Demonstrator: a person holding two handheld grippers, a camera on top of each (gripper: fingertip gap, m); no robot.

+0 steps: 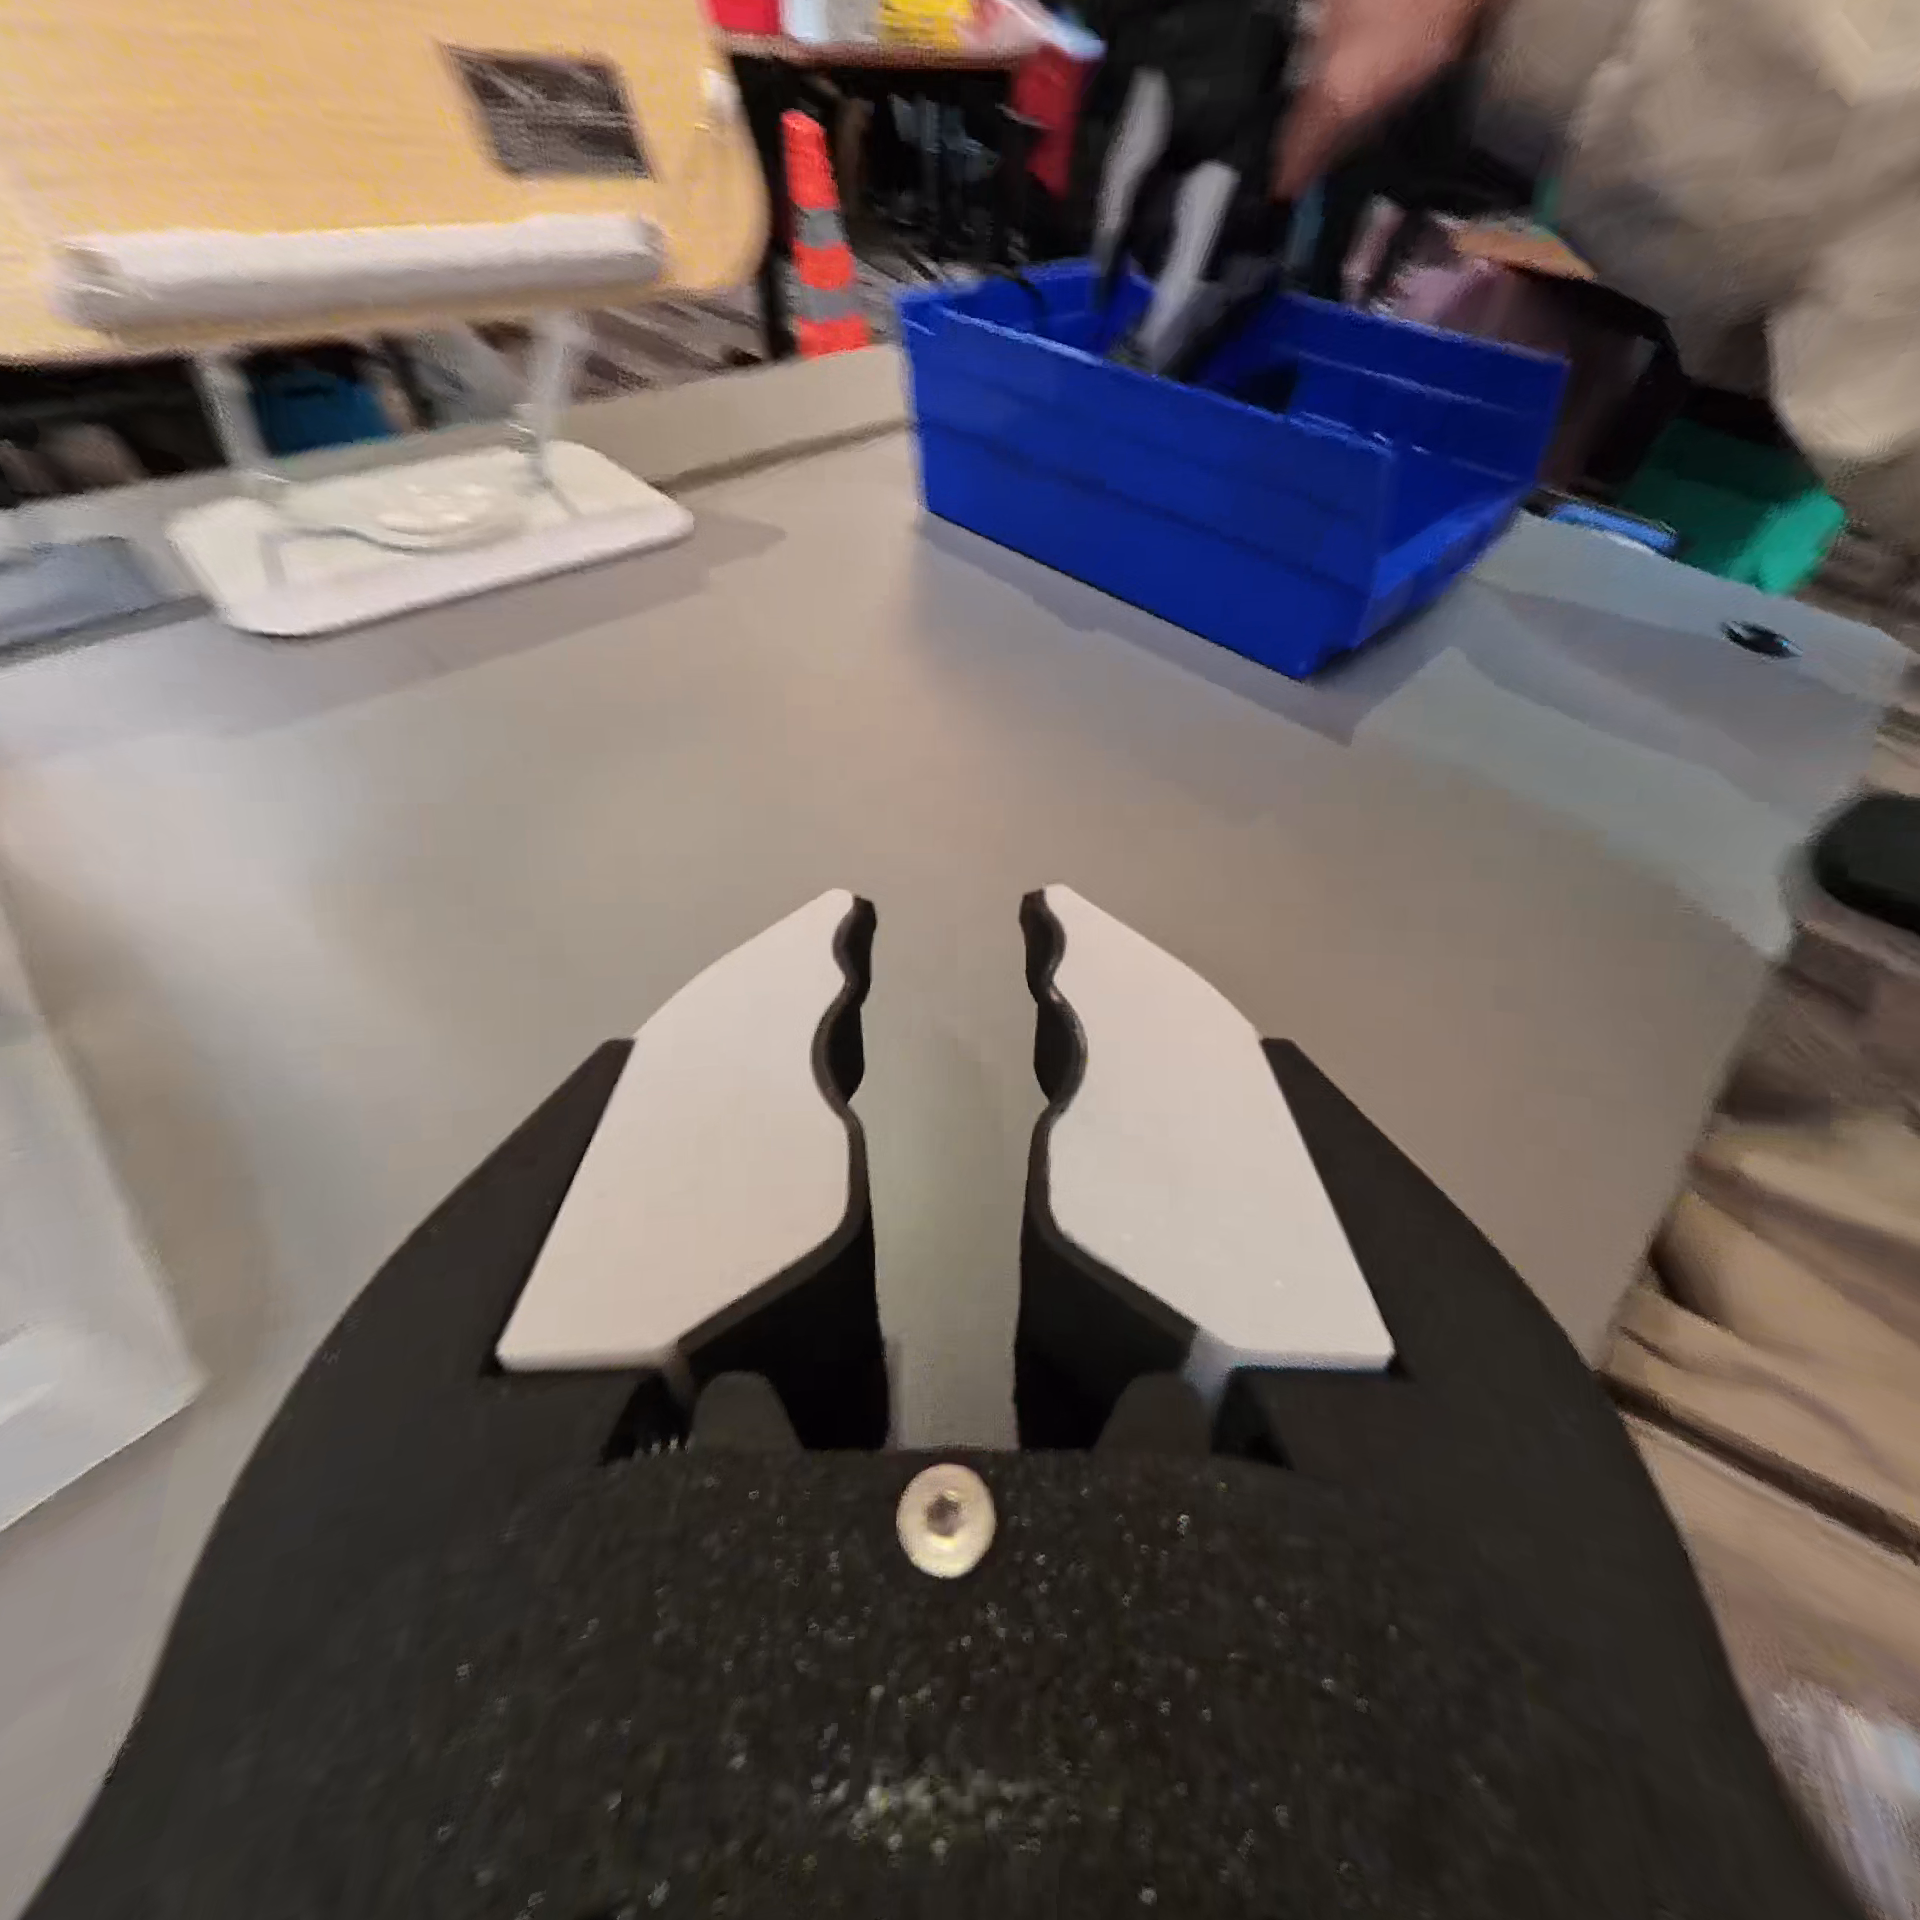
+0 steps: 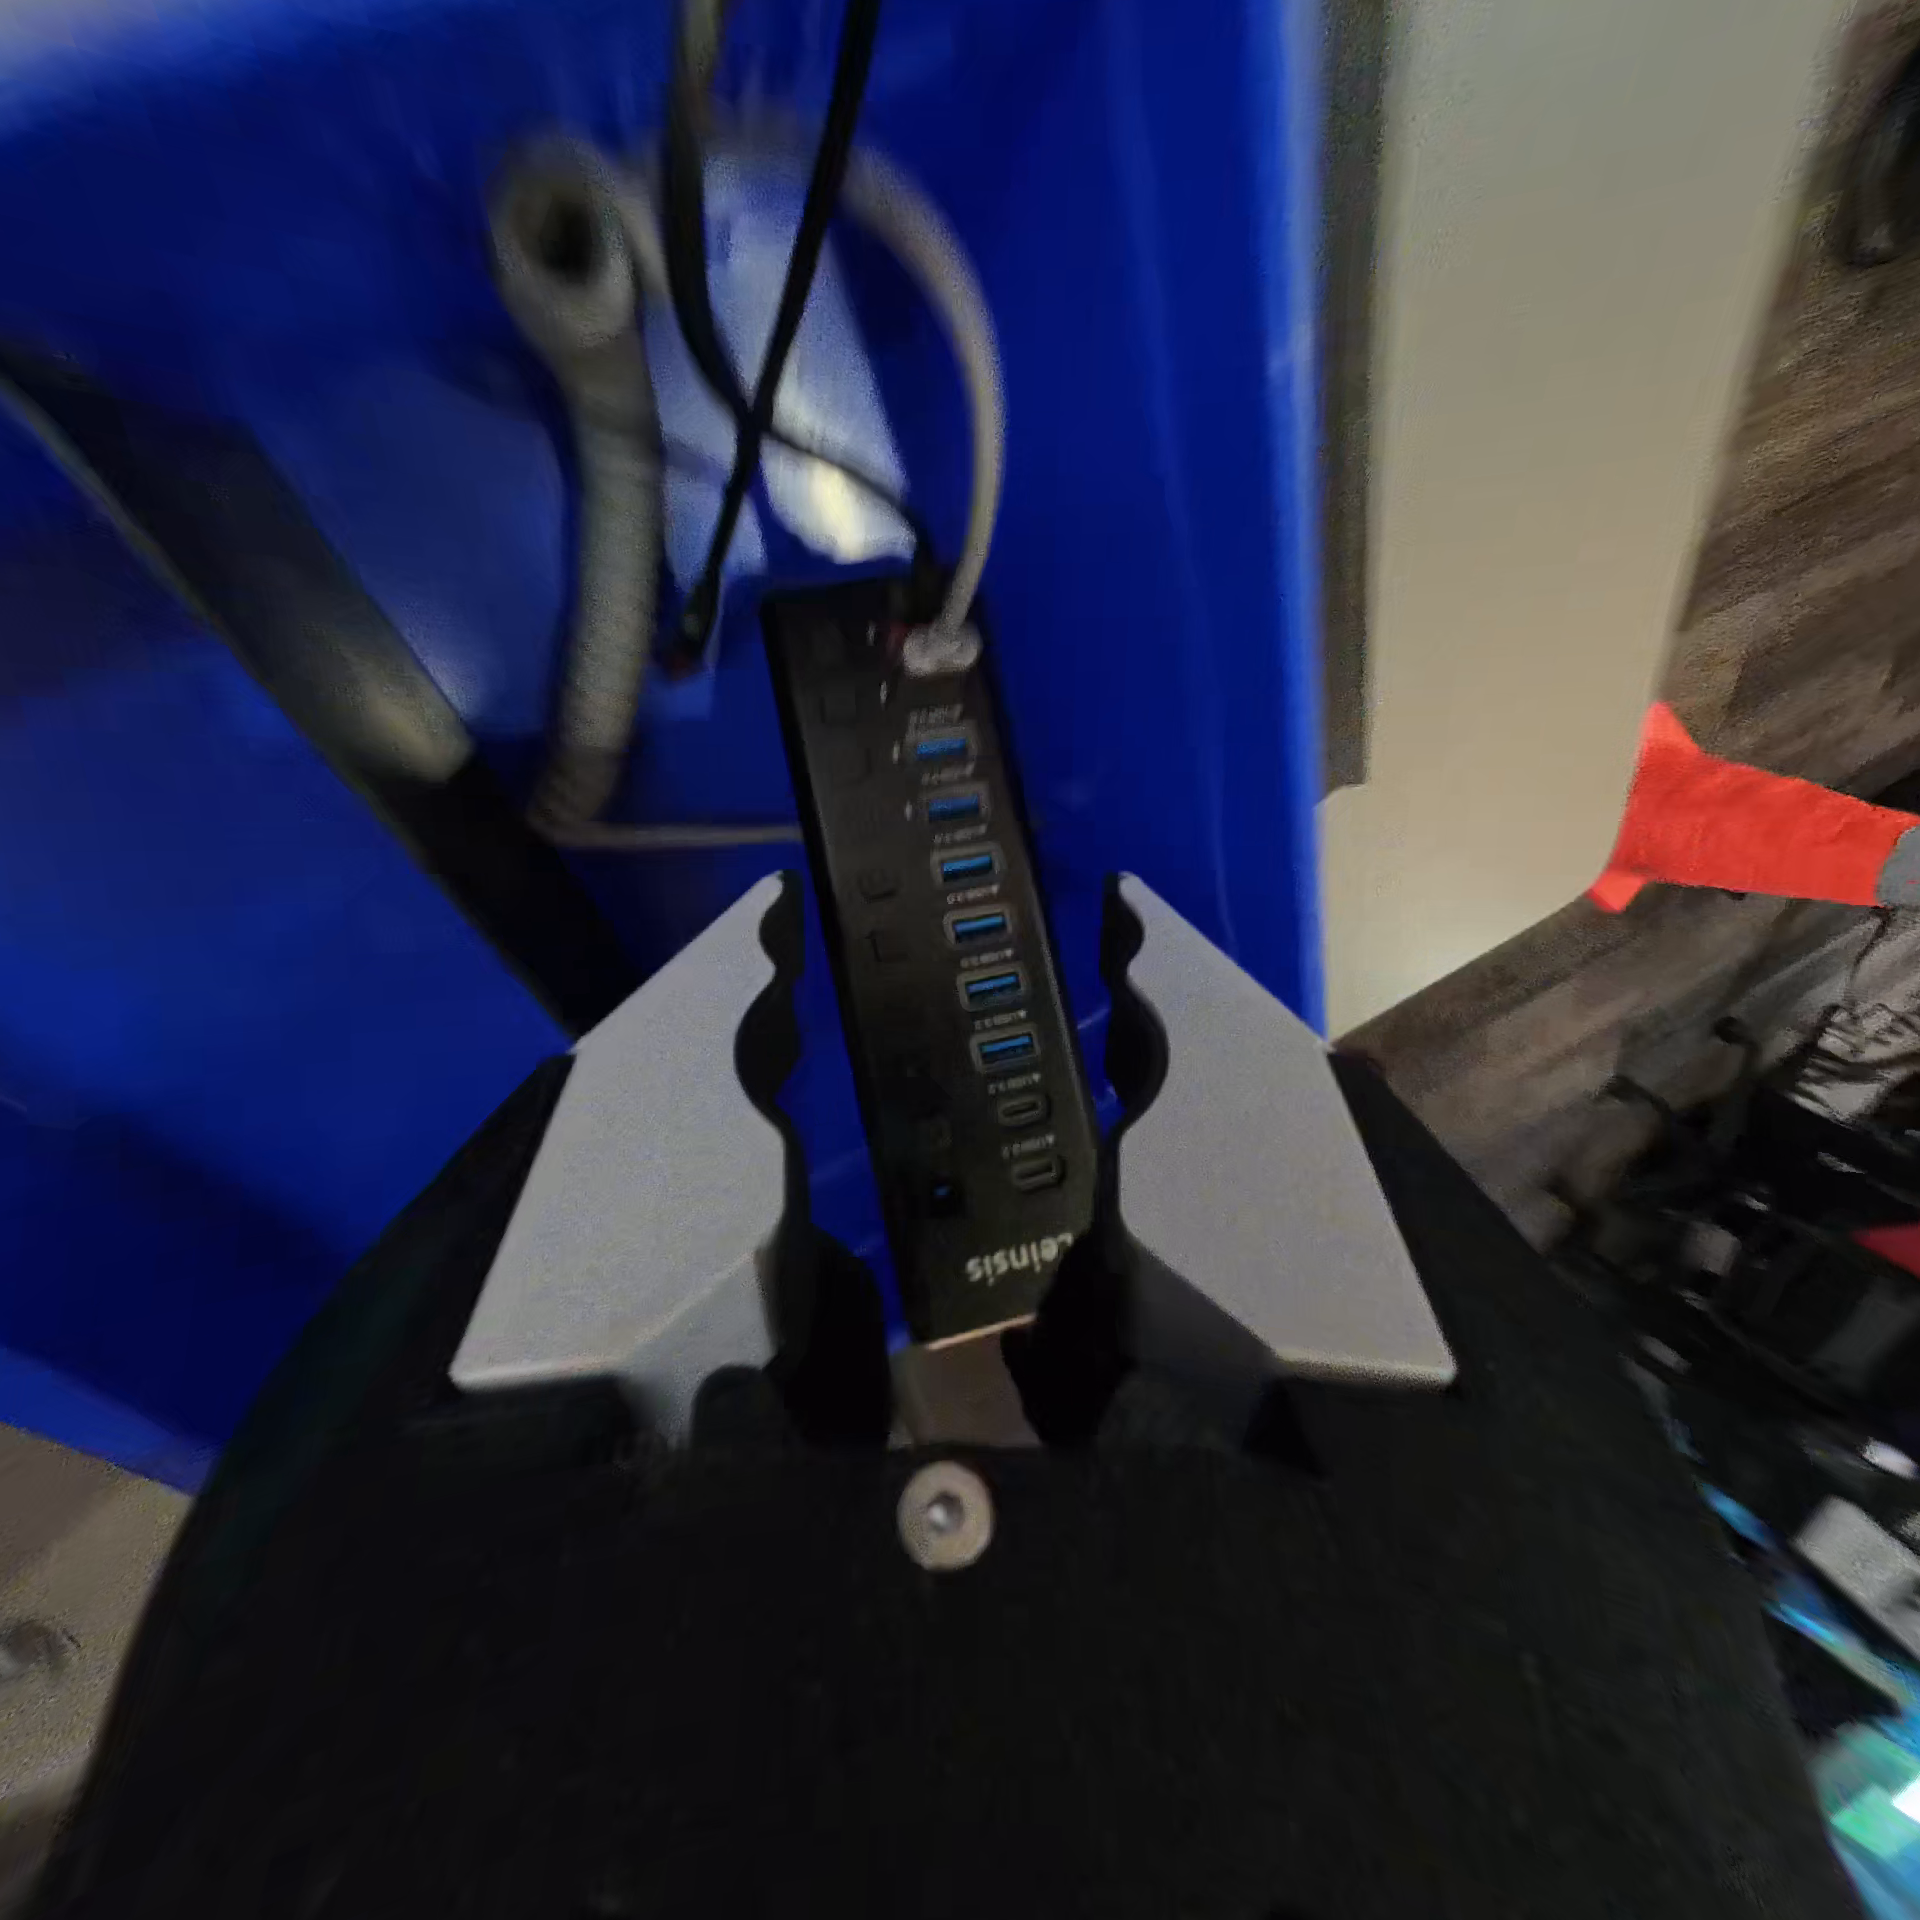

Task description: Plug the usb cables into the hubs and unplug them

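Gripping hub (image 2: 951, 997) in right tongs (image 2: 951, 904) | left tongs (image 1: 948, 909) parted over table (image 1: 727, 748)

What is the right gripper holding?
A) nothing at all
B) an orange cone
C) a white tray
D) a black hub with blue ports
D: in the right wrist view the right gripper has its fingers closed on the near end of a black hub with a row of blue ports, over the blue bin.
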